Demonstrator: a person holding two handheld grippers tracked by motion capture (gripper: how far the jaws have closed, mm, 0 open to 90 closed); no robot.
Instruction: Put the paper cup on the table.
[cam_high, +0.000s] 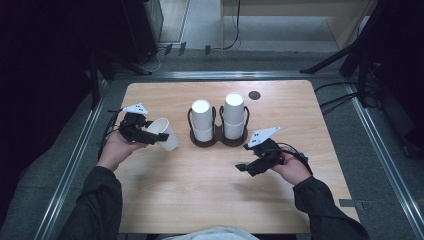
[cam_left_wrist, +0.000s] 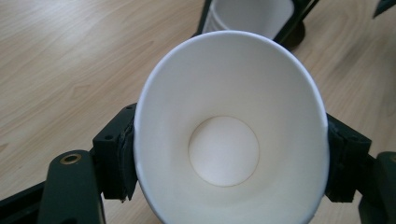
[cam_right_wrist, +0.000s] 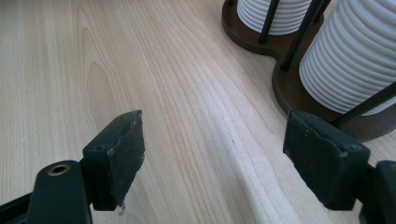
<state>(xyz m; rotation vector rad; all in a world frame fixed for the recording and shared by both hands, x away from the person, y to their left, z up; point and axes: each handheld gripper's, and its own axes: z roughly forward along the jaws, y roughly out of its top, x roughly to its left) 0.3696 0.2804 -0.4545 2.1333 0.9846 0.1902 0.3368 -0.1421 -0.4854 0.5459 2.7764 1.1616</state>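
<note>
One smooth white paper cup, claw-gripped

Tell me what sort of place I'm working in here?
Most likely a lab or test bench, not a café. A bare wooden table sits inside metal floor rails, with cables trailing on grey carpet and dark equipment stands around it. The cup holder looks like a prop.

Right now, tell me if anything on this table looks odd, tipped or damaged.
One thing: the paper cup in the left gripper lies tilted on its side, and its rim is squeezed into an oval between the fingers. The two cup stacks stand upright in the holder. Nothing is spilled.
</note>
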